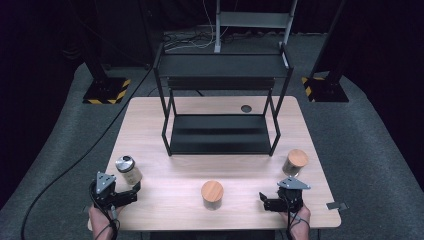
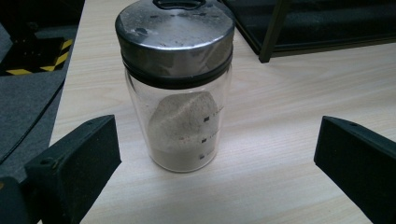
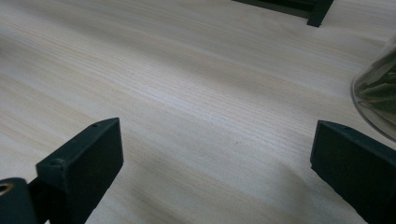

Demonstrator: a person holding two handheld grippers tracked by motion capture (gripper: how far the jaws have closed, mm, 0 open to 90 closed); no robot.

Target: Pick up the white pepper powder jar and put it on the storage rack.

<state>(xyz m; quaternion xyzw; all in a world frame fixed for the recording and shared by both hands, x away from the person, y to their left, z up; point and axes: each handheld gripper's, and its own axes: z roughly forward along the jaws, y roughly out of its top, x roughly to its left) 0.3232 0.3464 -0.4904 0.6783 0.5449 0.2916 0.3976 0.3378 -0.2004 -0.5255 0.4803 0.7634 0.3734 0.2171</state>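
Note:
A glass jar with a metal lid [image 1: 128, 169] stands near the table's left front; it holds grey-brown powder [image 2: 180, 93]. My left gripper [image 1: 131, 193] is open just in front of it, its jaws wide on either side [image 2: 217, 142] and not touching the glass. A wooden-lidded jar [image 1: 212, 194] stands at the front centre and another [image 1: 295, 162] at the right. My right gripper [image 1: 265, 201] is open over bare wood [image 3: 215, 144] between those two jars, holding nothing. The curved glass of a jar with greenish contents [image 3: 379, 93] shows at the right edge of the right gripper view.
A black two-tier metal rack [image 1: 220, 134] stands at the middle and back of the wooden table [image 1: 165, 197]; one of its feet [image 3: 320, 11] is ahead of the right gripper. A round cable hole [image 1: 245, 108] lies behind the rack. A small grey tab [image 1: 336, 205] sits at the table's right front corner.

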